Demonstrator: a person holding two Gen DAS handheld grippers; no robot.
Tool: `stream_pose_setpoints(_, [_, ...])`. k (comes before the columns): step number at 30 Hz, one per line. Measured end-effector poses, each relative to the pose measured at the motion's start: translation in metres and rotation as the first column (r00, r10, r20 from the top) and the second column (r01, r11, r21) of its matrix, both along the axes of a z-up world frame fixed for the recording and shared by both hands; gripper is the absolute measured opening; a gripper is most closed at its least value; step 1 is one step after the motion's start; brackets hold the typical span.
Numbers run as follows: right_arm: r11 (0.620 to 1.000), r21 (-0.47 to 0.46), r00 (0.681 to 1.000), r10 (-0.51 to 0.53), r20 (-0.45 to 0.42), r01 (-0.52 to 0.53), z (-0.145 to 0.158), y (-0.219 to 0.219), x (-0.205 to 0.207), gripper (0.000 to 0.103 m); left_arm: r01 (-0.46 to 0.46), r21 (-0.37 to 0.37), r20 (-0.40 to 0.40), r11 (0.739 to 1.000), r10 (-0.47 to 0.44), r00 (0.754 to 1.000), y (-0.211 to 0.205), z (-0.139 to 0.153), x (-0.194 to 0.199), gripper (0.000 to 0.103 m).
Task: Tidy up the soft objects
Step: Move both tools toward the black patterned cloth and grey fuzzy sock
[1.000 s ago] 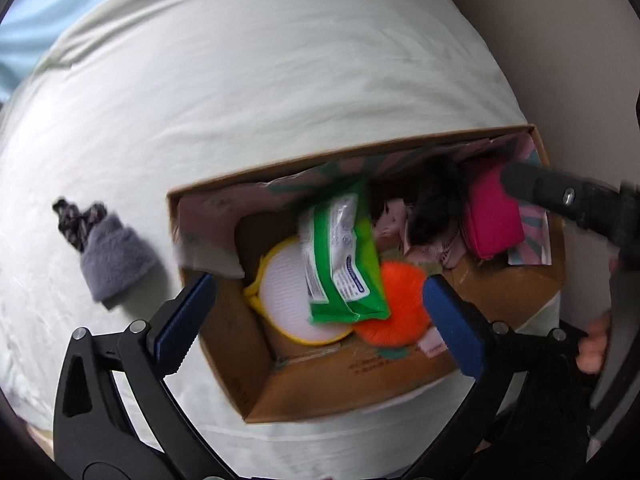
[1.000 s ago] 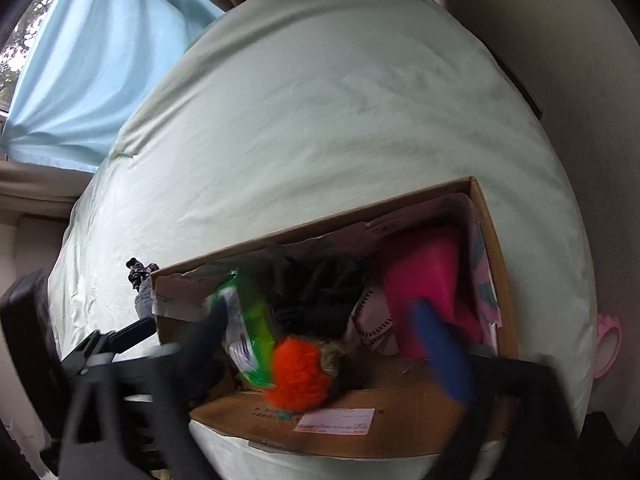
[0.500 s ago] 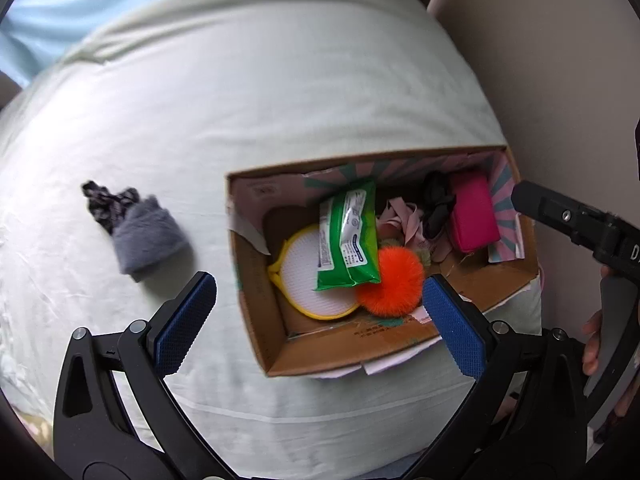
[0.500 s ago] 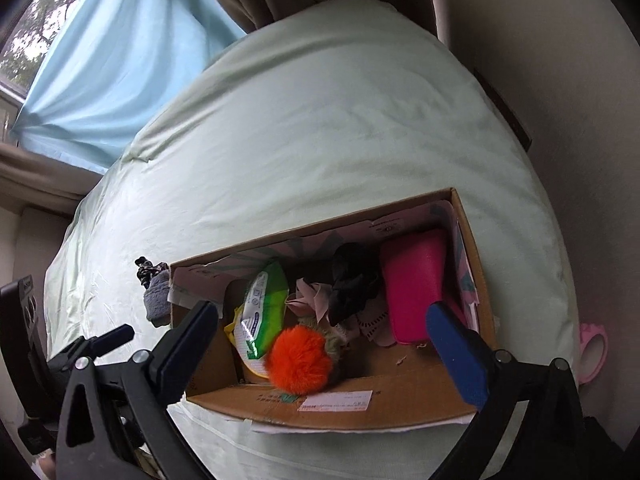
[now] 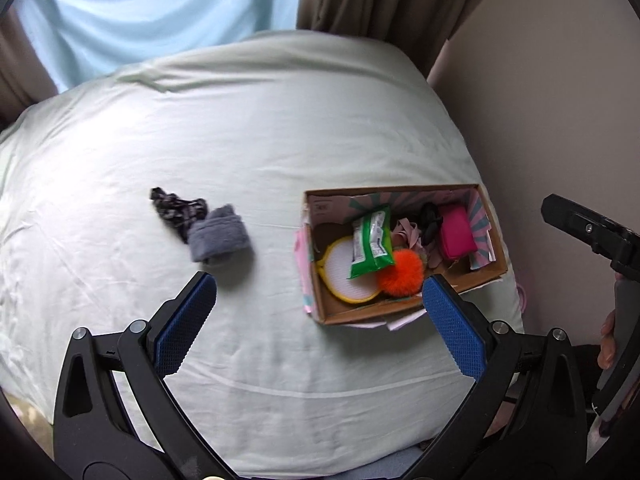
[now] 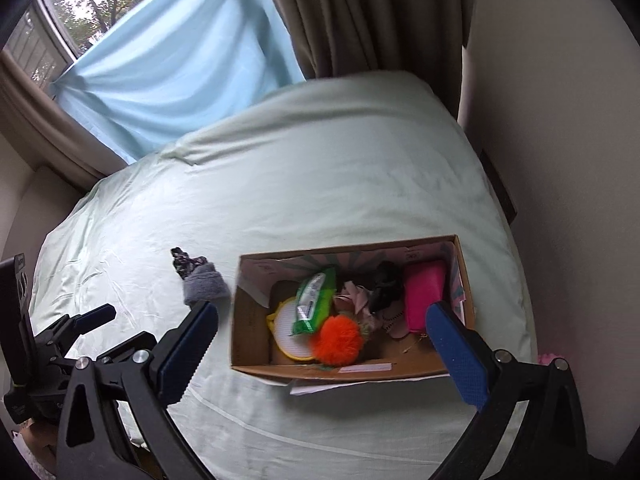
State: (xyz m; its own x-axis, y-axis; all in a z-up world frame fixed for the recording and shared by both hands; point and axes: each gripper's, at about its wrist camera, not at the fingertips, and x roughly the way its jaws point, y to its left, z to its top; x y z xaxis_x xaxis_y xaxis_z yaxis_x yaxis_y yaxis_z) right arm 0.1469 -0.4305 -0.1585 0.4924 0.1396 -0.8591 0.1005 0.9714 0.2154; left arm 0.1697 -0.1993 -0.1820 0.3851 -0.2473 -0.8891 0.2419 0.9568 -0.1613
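Both grippers (image 5: 318, 294) (image 6: 322, 326) gape above bed (image 5: 280, 128); box (image 5: 404, 312) hugs its right edge.

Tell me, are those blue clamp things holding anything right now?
No. The left gripper and the right gripper are both open and empty, hanging above the bed.

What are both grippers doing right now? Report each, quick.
Left gripper: open, holding nothing, above the pale green bedsheet.
Right gripper: open, holding nothing, above the brown cardboard box.
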Motion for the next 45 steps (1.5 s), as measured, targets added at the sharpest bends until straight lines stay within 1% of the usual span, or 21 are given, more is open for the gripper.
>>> stream_pose_setpoints(4, [1.000,0.015,0.999,-0.004,0.045,0.003,0.025,0.028,-0.018,0.103,-0.034,-0.025,0.032,0.999,0.035,0.999,0.041,0.021,-0.017,0.103])
stream_pose_setpoints(7, [1.000,-0.003,0.997,0.011,0.076,-0.011,0.039,0.054,-0.030,0.103,-0.068,-0.036,0.067,0.997,0.070,0.995,0.077,0.037,-0.029,0.103])
stream_pose_setpoints(12, [0.996,-0.075,0.989,0.061,0.135,-0.051,0.058,0.105,-0.052,0.103,-0.119,-0.042,0.141,0.992,0.123,0.982,0.133,0.061,-0.047,0.103])
stream_pose_setpoints(14, [0.994,-0.093,0.985,0.076,0.152,-0.062,0.063,0.124,-0.060,0.103,-0.128,-0.051,0.158,0.990,0.135,0.978,0.154,0.066,-0.050,0.103])
stream_pose_setpoints(16, [0.993,-0.084,0.982,0.094,0.165,-0.081,0.065,0.144,-0.065,0.103,-0.139,-0.065,0.169,0.988,0.148,0.974,0.174,0.069,-0.050,0.103])
stream_pose_setpoints(18, [0.992,-0.082,0.979,0.105,0.175,-0.092,0.065,0.161,-0.067,0.103,-0.148,-0.074,0.169,0.986,0.159,0.973,0.194,0.069,-0.046,0.103])
stream_pose_setpoints(20, [0.991,-0.100,0.978,0.107,0.181,-0.090,0.062,0.179,-0.066,0.103,-0.151,-0.078,0.163,0.986,0.162,0.973,0.211,0.065,-0.039,0.103])
stream_pose_setpoints(25, [0.991,-0.093,0.977,0.110,0.181,-0.094,0.047,0.219,-0.049,0.103,-0.130,-0.056,0.139,0.990,0.136,0.981,0.245,0.047,-0.012,0.103])
stream_pose_setpoints(31, [0.991,-0.099,0.982,0.108,0.157,-0.093,0.017,0.256,-0.007,0.103,-0.128,-0.074,0.045,0.989,0.132,0.990,0.268,0.008,0.039,0.103])
stream_pose_setpoints(35, [0.993,-0.057,0.987,0.108,0.115,-0.102,-0.011,0.270,0.028,0.103,-0.129,-0.099,-0.059,0.987,0.124,0.991,0.269,-0.027,0.081,0.102])
stream_pose_setpoints(38, [0.993,-0.026,0.989,0.117,0.085,-0.115,-0.033,0.277,0.054,0.103,-0.143,-0.075,-0.076,0.987,0.138,0.988,0.265,-0.048,0.106,0.102])
stream_pose_setpoints(40, [0.990,-0.039,0.988,0.137,0.067,-0.135,-0.049,0.283,0.072,0.103,-0.151,-0.058,-0.089,0.987,0.146,0.985,0.261,-0.063,0.122,0.102])
stream_pose_setpoints(42, [0.987,-0.056,0.987,0.151,0.046,-0.149,-0.065,0.288,0.085,0.103,-0.157,-0.071,-0.122,0.985,0.148,0.981,0.258,-0.081,0.139,0.102])
stream_pose_setpoints(45, [0.982,-0.102,0.987,0.161,-0.015,-0.161,-0.098,0.290,0.105,0.103,-0.173,-0.076,-0.176,0.982,0.157,0.972,0.252,-0.109,0.162,0.102])
